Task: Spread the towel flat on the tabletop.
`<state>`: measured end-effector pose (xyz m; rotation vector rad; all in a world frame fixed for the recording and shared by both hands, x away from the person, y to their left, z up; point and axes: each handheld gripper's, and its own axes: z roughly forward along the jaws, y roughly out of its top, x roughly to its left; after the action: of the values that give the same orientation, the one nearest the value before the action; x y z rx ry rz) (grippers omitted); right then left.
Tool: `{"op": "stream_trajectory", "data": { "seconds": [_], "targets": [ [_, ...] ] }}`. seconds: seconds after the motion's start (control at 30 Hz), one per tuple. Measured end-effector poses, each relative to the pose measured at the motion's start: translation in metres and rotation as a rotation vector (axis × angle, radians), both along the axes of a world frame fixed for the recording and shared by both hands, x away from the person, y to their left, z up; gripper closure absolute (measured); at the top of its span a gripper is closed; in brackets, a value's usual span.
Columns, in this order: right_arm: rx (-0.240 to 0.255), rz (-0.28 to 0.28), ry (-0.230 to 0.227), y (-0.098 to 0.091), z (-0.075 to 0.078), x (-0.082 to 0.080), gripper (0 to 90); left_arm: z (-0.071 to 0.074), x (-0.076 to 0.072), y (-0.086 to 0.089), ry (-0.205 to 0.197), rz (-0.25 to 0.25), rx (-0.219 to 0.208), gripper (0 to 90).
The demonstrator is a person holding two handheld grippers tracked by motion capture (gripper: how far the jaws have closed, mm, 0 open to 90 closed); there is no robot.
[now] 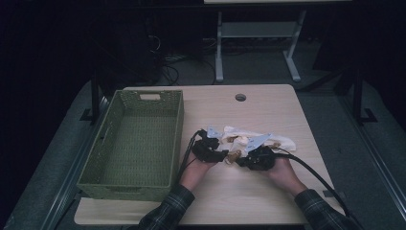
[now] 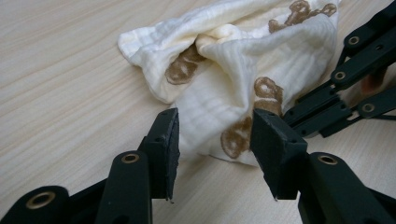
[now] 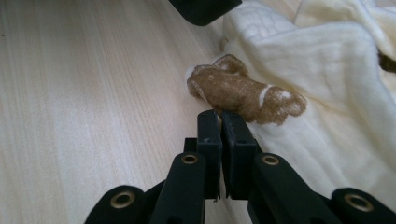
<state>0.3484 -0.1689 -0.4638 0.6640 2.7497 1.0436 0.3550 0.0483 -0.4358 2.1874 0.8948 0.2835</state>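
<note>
Pinching an edge of the cream cloth, the right gripper has its jaws closed almost together, a brown printed patch just ahead of their tips; whether fabric sits between them is hard to tell; the left gripper holds its jaws partly apart, a bunched fold of the same cloth between them and just beyond, the pads not pressing it; the cloth lies crumpled on the wooden surface; farther to the left gripper's side stands a green woven basket.
</note>
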Motion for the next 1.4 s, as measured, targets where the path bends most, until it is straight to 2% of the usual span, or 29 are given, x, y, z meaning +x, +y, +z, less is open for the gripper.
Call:
{"op": "stream_trajectory", "data": {
  "seconds": [0.07, 0.1, 0.13, 0.17, 0.27, 0.4, 0.6, 0.77, 0.8, 0.83, 0.87, 1.0, 1.07, 1.27, 1.33, 1.37, 1.4],
  "targets": [
    [0.009, -0.003, 0.004, -0.002, 0.002, 0.000, 86.1, 0.000, 0.000, 0.000, 0.002, 0.004, -0.005, 51.8],
    [0.035, -0.014, 0.018, -0.006, 0.007, -0.003, 86.1, 0.001, 0.000, 0.000, -0.001, 0.005, -0.005, 51.8],
    [0.039, -0.011, 0.013, -0.009, 0.009, -0.003, 86.1, 0.001, 0.000, 0.001, -0.007, 0.004, -0.004, 51.8],
    [0.055, -0.020, 0.026, -0.012, 0.011, -0.005, 85.9, 0.002, 0.000, 0.001, -0.009, 0.004, -0.003, 51.8],
    [0.070, -0.026, 0.022, -0.023, 0.017, -0.007, 85.8, 0.001, 0.000, 0.001, -0.009, 0.006, -0.003, 51.8],
    [0.120, -0.051, 0.012, -0.042, 0.028, -0.010, 85.8, 0.001, 0.000, 0.000, -0.010, 0.002, 0.000, 51.7],
    [0.191, -0.113, -0.032, -0.071, 0.046, -0.010, 85.9, 0.000, 0.000, -0.001, -0.008, -0.001, 0.004, 51.8],
    [0.208, -0.175, -0.047, -0.094, 0.050, -0.004, 86.6, -0.001, 0.000, -0.003, -0.004, -0.010, 0.010, 51.8],
    [0.208, -0.175, -0.047, -0.094, 0.050, -0.004, 86.6, -0.001, 0.000, -0.003, -0.004, -0.010, 0.010, 51.8],
    [0.209, -0.200, -0.051, -0.104, 0.052, -0.002, 86.8, -0.001, 0.000, -0.004, -0.007, -0.018, 0.011, 51.8],
    [0.209, -0.200, -0.051, -0.104, 0.052, -0.002, 86.8, -0.001, 0.000, -0.004, -0.007, -0.018, 0.011, 51.8],
    [0.225, -0.225, -0.058, -0.115, 0.055, 0.001, 87.4, -0.003, -0.003, -0.011, 0.003, -0.048, 0.014, 51.8],
    [0.236, -0.230, -0.056, -0.117, 0.055, 0.003, 87.6, -0.005, -0.006, -0.021, 0.016, -0.083, 0.003, 51.9],
    [0.243, -0.228, -0.060, -0.115, 0.056, 0.003, 88.2, -0.011, -0.014, -0.042, 0.026, -0.185, 0.014, 51.1],
    [0.252, -0.231, -0.060, -0.115, 0.057, 0.004, 88.5, -0.012, -0.016, -0.044, 0.033, -0.199, 0.005, 49.6],
    [0.258, -0.234, -0.061, -0.116, 0.057, 0.004, 88.6, -0.012, -0.019, -0.051, 0.047, -0.222, -0.020, 48.5],
    [0.261, -0.234, -0.065, -0.116, 0.057, 0.004, 88.6, -0.011, -0.021, -0.054, 0.048, -0.240, -0.026, 47.8]
  ]
}}
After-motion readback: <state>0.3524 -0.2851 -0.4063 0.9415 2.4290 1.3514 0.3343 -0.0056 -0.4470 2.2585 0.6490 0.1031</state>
